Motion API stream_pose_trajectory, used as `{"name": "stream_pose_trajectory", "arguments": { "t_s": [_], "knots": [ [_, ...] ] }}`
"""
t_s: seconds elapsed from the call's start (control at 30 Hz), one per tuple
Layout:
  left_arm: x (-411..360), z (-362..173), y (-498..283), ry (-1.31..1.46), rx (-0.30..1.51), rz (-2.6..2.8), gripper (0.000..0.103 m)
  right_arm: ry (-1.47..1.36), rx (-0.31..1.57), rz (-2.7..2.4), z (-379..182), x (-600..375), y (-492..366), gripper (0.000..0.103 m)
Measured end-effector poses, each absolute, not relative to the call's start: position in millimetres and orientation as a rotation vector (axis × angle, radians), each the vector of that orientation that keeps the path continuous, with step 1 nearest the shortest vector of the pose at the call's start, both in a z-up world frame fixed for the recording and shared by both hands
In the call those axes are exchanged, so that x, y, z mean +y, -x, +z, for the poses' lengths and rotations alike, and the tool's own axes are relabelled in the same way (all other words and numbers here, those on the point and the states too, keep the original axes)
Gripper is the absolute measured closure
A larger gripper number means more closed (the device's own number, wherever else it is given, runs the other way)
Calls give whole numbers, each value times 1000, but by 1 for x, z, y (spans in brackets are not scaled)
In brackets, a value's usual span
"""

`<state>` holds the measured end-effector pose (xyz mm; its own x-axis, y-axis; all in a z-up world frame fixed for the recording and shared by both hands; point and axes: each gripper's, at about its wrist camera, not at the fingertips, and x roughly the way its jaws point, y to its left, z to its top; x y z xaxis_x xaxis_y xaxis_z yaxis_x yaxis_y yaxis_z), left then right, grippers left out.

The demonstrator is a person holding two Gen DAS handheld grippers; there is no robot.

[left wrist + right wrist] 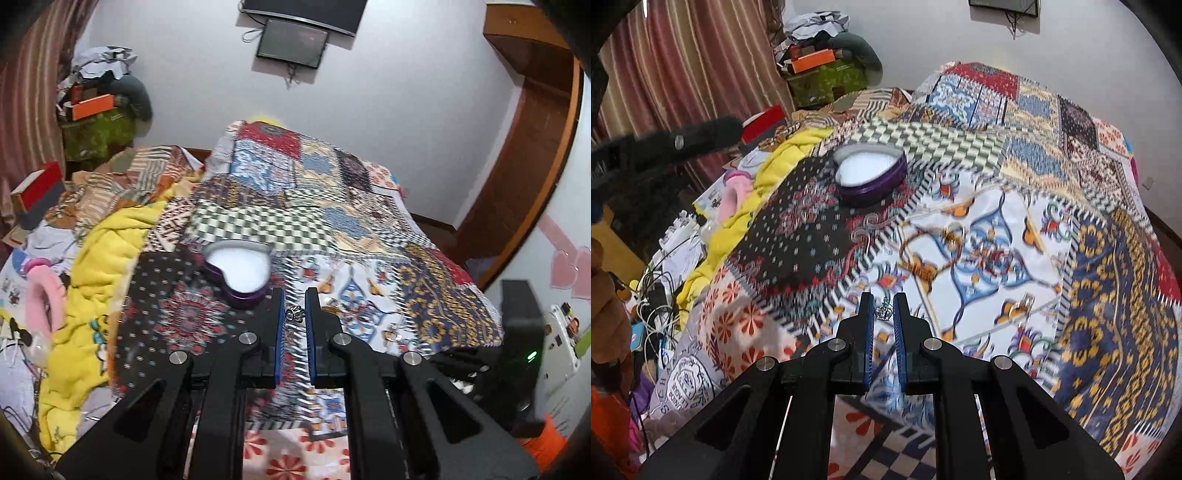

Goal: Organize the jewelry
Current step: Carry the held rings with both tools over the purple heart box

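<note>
Both pairs of jaws are nearly together, each pinching a small silver trinket at its tips. Between the blue pads of the left gripper (294, 314) sits a little silver ring-like piece (295, 314), looped and knotted in shape; its exact form is too small to tell. The right gripper (884, 313) clamps a tiny silver crown charm (884, 312) with a fine link at its top.

Readable writing is scarce: a grey crest printed on a cloth (686, 380) at the bed's left edge carries the words "JUNIOR LEAGUE", with other letters around it too warped to read.

Each gripper is held above a patchwork quilt (369, 221), pointing forward and down across the bed, black arms splayed either side of the fingers.

A heart-shaped tin (238, 271), purple-walled with a white lining, stands open on the quilt's dark flowered patch, ahead and left of both grippers and apart from them. A clear curled plastic piece (866, 227) lies just before the tin in the right view. A fluffy yellow blanket (92, 277) is bunched along the quilt's left side, beside a pink furry slipper (44, 295).
</note>
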<state>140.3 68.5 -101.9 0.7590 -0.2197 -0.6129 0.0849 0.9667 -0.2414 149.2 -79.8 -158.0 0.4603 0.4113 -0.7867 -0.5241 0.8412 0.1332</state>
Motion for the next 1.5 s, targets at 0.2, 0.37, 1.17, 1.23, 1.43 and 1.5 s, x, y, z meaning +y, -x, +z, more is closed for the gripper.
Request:
{"name": "stream_pose_trajectory", "arguments": {
  "t_s": [0.2,0.37,1.17,1.23,1.43,1.5],
  "knots": [
    [92,-105,-154,197,685,-118,94,140,861,572,-134,-69,-168,94],
    [104,-106,-172,188,679,-101,94,144,798,572,-113,-57,-189,94],
    [109,-147,-293,130,768,-97,94,163,844,628,-137,12,-282,94],
    [110,-154,-301,126,795,-101,94,179,866,632,-145,15,-285,94],
    [113,-175,-316,120,856,-101,94,187,932,646,-167,19,-298,94],
    [116,-181,-320,137,875,-106,94,190,945,648,-171,21,-301,94]
  ]
}}
